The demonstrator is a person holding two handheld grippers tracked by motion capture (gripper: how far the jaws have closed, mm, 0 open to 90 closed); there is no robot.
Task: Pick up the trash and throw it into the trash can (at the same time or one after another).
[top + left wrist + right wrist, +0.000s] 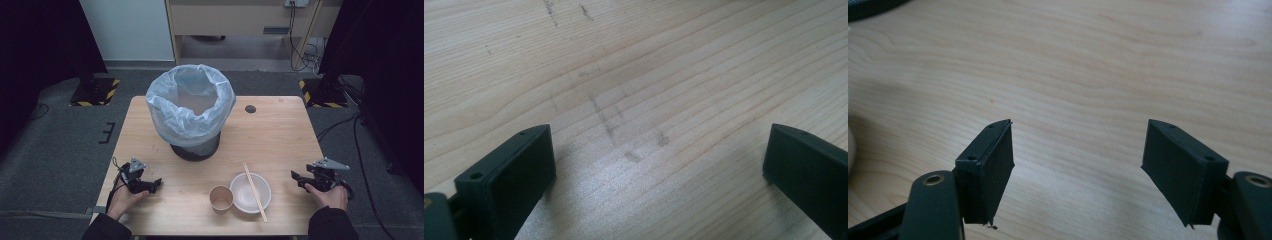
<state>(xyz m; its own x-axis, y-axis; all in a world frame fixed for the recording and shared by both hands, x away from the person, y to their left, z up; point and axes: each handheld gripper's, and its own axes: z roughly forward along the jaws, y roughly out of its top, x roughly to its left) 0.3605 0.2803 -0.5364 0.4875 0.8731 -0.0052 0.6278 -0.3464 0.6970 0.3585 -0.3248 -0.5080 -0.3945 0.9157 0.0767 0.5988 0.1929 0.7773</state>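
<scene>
Table (pixel 280 135) of pale wood, seen from the high view, carries a bin lined with a pale blue bag (pixel 191 111) at its 12 o'clock side. Near the front edge stand a paper cup (pixel 221 197) and, touching or just beside it at its 3 o'clock, a white bowl (pixel 250 192) with a chopstick (pixel 255 192) laid across the rim. The left gripper (pixel 156 183) rests at the table's 8 o'clock, the cup well apart at its 3 o'clock. The right gripper (pixel 296 177) sits at the table's 4 o'clock, the bowl near at its 9 o'clock.

In the left gripper view the left gripper's jaws stand wide apart over bare, scuffed wood, nothing between them.

In the right gripper view the right gripper's jaws are spread wide over bare wood, holding nothing; a white edge, probably the bowl, shows at 9 o'clock.
</scene>
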